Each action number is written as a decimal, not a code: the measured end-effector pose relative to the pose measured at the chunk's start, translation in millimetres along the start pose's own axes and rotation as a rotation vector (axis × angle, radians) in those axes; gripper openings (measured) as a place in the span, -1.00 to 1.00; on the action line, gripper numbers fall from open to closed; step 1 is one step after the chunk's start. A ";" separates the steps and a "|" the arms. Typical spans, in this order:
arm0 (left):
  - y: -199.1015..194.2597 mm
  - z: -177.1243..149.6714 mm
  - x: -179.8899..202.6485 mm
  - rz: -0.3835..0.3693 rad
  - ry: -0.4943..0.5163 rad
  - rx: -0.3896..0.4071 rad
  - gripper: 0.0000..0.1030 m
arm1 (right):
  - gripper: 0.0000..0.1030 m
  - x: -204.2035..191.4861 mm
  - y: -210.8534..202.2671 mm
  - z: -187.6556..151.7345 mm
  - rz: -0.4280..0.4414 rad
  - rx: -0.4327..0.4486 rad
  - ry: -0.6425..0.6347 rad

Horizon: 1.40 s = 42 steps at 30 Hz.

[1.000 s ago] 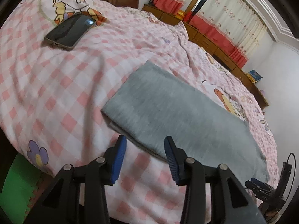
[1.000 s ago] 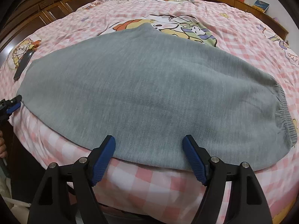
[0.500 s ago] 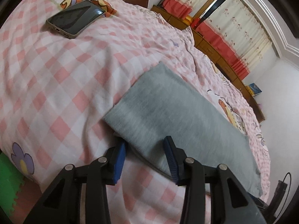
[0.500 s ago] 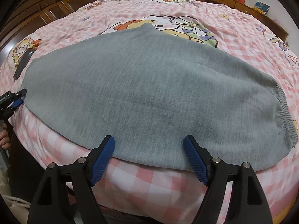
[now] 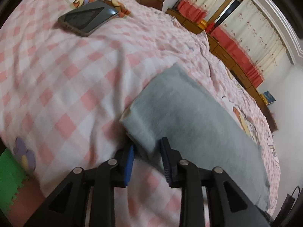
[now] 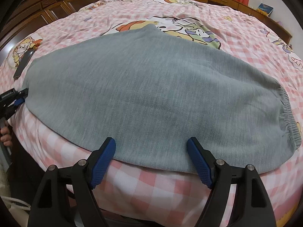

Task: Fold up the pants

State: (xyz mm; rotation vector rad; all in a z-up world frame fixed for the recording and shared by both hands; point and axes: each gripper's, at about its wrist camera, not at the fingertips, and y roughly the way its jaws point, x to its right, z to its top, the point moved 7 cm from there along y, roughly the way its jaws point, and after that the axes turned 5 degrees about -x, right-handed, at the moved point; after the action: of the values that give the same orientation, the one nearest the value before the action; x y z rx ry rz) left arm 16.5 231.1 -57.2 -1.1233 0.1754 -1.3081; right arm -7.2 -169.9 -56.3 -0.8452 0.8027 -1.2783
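Note:
Grey pants (image 6: 151, 98) lie folded lengthwise on the pink checked bed, elastic waistband (image 6: 287, 117) at the right. In the left wrist view the pants' leg end (image 5: 189, 117) lies just ahead. My left gripper (image 5: 146, 147) has its blue pads on either side of the near corner of that leg end, jaws narrowed around the cloth. It also shows at the left edge of the right wrist view (image 6: 19, 98). My right gripper (image 6: 151, 151) is open and empty, at the pants' near long edge.
A dark phone (image 5: 89, 18) lies on the bedspread (image 5: 56, 85) beyond the leg end, also in the right wrist view (image 6: 23, 64). Wooden headboard (image 6: 47, 5) and cabinets stand behind. A green foam floor mat (image 5: 9, 179) lies below the bed edge.
My left gripper moved forward onto the corner of the leg end and its jaws narrowed around the cloth. My right gripper stayed still and open.

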 end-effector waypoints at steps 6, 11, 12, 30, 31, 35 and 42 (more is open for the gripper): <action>-6.0 1.4 4.8 -0.001 0.034 0.032 -0.81 | 0.56 0.9 -3.0 0.0 0.000 0.013 0.000; -31.3 9.6 20.2 -0.028 0.085 0.081 -0.88 | 0.45 5.4 -12.8 3.3 0.039 0.040 0.040; -37.0 13.5 28.1 -0.036 0.113 0.092 -0.88 | 0.45 6.7 -15.8 3.9 0.048 0.053 0.049; -97.1 -13.9 217.4 -0.266 0.548 0.088 -0.88 | 0.45 47.5 -57.9 -5.1 0.166 0.202 0.194; -91.9 -19.6 226.5 -0.270 0.563 0.070 -0.88 | 0.45 50.6 -58.0 -6.3 0.169 0.204 0.204; -68.0 -45.3 250.1 -0.285 0.606 -0.007 -0.88 | 0.45 58.2 -54.9 -11.4 0.180 0.193 0.226; -13.8 -106.3 271.2 -0.256 0.670 -0.181 -0.88 | 0.45 65.9 -39.8 -19.9 0.198 0.150 0.249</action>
State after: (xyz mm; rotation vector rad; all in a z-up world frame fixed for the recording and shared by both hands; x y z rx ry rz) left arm 24.8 -48.1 26.7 -0.8336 0.6706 -1.8986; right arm -35.5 -240.6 -33.4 -0.4791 0.9501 -1.2636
